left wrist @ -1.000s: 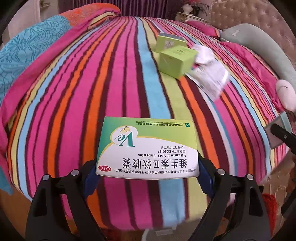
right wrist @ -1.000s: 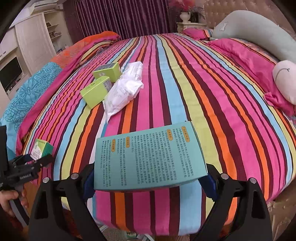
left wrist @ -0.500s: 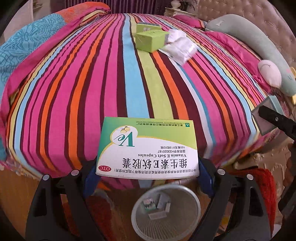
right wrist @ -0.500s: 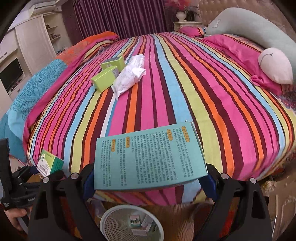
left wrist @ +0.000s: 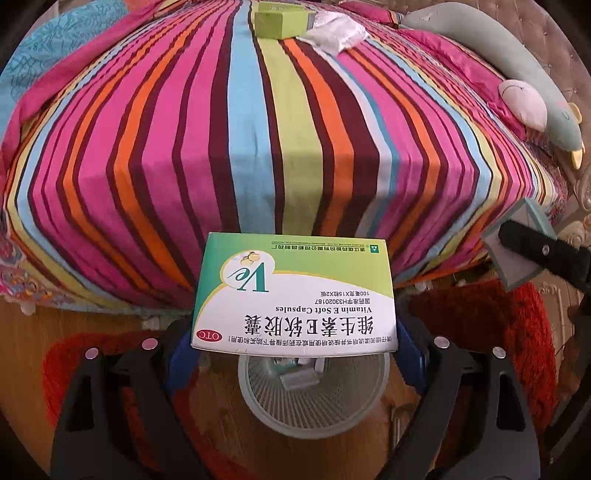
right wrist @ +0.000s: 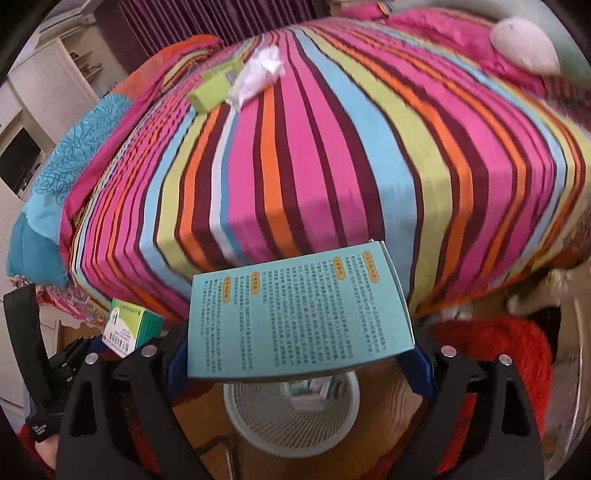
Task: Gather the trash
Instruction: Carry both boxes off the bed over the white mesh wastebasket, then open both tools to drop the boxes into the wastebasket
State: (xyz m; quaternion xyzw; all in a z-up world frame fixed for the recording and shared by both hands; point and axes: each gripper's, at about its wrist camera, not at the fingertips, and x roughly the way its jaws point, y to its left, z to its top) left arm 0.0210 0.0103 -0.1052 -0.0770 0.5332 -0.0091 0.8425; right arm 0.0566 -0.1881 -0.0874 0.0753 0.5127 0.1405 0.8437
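Observation:
My left gripper [left wrist: 293, 343] is shut on a green and white Vitamin E box [left wrist: 295, 295] and holds it above a white mesh waste basket [left wrist: 314, 402] on the floor. My right gripper [right wrist: 295, 354] is shut on a teal box [right wrist: 295, 314] with printed text, above the same basket [right wrist: 291, 417]. The basket holds a few small boxes. On the striped bed lie two lime green boxes [left wrist: 280, 22] and a crumpled white wrapper [left wrist: 336, 33]; they also show in the right wrist view [right wrist: 216, 86], [right wrist: 258, 72].
The striped bed [left wrist: 258, 147] fills the view ahead, its foot edge just beyond the basket. A red rug [left wrist: 517, 332] lies on the wooden floor. A grey-green plush toy [left wrist: 532, 96] lies at the bed's right. White cabinets [right wrist: 48, 92] stand at left.
Both grippers have pulled back from over the bed and dropped lower. The basket has come into full view beneath both held boxes.

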